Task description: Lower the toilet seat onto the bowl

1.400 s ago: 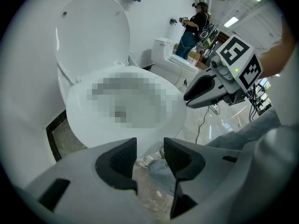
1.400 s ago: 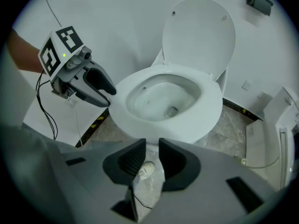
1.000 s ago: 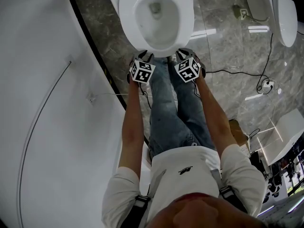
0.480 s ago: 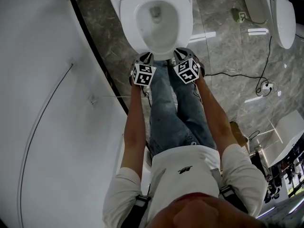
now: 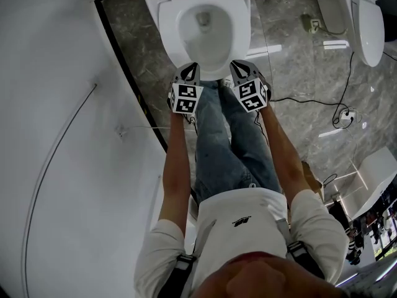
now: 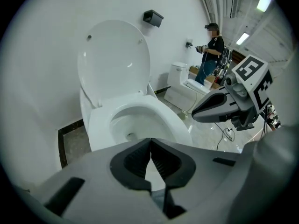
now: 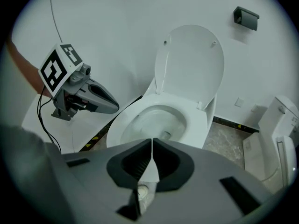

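Note:
The white toilet seat (image 5: 234, 27) lies flat on the bowl (image 5: 200, 39), and the lid (image 6: 114, 59) stands upright against the wall behind it. My left gripper (image 5: 191, 67) hovers over the seat's front rim. Its jaws have just been closing and are shut with nothing between them. My right gripper (image 5: 238, 66) hangs beside it at the same rim, also just closed and empty. In the left gripper view the left gripper (image 6: 150, 142) points at the seat (image 6: 100, 125). The right gripper (image 7: 152, 142) faces the seat (image 7: 198, 125) and lid (image 7: 191, 64) in its own view.
A second toilet (image 5: 369, 23) stands at the far right, with cables (image 5: 344, 113) trailing over the marble floor. A white curved wall (image 5: 62, 135) fills the left. A black box (image 6: 153, 17) hangs on the wall above the lid. A person (image 6: 210, 55) stands far back.
Both grippers have risen off the seat's front rim and drawn slightly back toward me. The seat and lid have not moved.

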Tool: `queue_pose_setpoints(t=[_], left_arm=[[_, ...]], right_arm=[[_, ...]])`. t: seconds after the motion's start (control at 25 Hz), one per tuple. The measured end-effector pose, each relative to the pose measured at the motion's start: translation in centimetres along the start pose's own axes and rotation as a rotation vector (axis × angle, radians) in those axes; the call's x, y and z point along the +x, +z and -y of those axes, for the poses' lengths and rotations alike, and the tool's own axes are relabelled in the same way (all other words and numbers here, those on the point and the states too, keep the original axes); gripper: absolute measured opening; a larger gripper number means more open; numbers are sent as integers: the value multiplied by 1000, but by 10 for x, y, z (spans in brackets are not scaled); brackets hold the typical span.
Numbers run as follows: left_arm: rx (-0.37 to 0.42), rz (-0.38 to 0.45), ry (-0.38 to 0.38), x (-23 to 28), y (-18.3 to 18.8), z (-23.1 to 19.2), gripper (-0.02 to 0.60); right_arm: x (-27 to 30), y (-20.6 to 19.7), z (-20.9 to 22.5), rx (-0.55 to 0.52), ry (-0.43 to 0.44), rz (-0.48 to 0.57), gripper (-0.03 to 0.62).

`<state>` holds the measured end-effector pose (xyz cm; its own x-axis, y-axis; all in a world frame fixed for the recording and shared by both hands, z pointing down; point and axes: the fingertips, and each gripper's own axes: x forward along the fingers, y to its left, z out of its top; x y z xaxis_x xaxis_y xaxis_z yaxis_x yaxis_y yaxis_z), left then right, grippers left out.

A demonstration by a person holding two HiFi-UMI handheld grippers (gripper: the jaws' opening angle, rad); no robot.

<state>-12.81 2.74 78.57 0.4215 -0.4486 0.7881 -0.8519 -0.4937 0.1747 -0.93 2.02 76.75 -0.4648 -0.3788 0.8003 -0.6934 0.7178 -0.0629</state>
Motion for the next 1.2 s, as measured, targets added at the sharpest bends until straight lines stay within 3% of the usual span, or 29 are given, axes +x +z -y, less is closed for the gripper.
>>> queue_pose_setpoints(t=[0.56, 1.2], left_arm=[[20, 211, 82, -63, 89, -3, 28], [86, 366, 87, -138, 170, 34, 26]], right_arm=[[-66, 90, 23, 43, -55, 248, 29], [-152, 143, 25, 48, -74, 371, 29]])
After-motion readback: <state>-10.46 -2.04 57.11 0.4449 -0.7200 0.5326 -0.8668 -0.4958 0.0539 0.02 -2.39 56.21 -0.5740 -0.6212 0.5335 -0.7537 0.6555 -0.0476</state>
